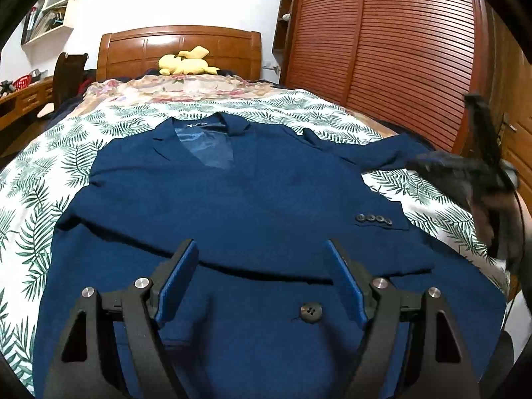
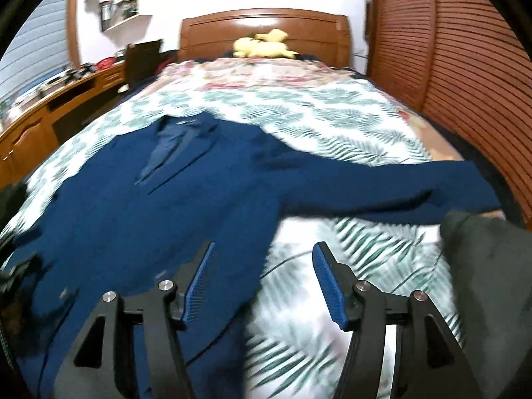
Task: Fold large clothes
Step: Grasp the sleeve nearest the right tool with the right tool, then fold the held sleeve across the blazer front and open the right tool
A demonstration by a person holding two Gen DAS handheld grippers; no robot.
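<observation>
A navy blue suit jacket [image 1: 232,199] lies face up on the bed, collar toward the headboard. One sleeve with cuff buttons [image 1: 374,219] is folded across its front. The other sleeve [image 2: 382,186] stretches out to the right over the leaf-print bedspread. My left gripper [image 1: 261,252] is open and empty above the jacket's lower front, near a large button [image 1: 311,312]. My right gripper [image 2: 262,256] is open and empty over the jacket's right edge and the bedspread; it also shows blurred in the left wrist view [image 1: 465,173].
The bed has a leaf-print cover [image 1: 30,206] and a wooden headboard [image 1: 179,46] with a yellow plush toy [image 1: 186,61]. A slatted wooden wardrobe [image 1: 399,50] stands on the right. A desk [image 2: 50,109] and chair [image 2: 143,56] stand on the left. A dark cloth [image 2: 482,249] lies at the right.
</observation>
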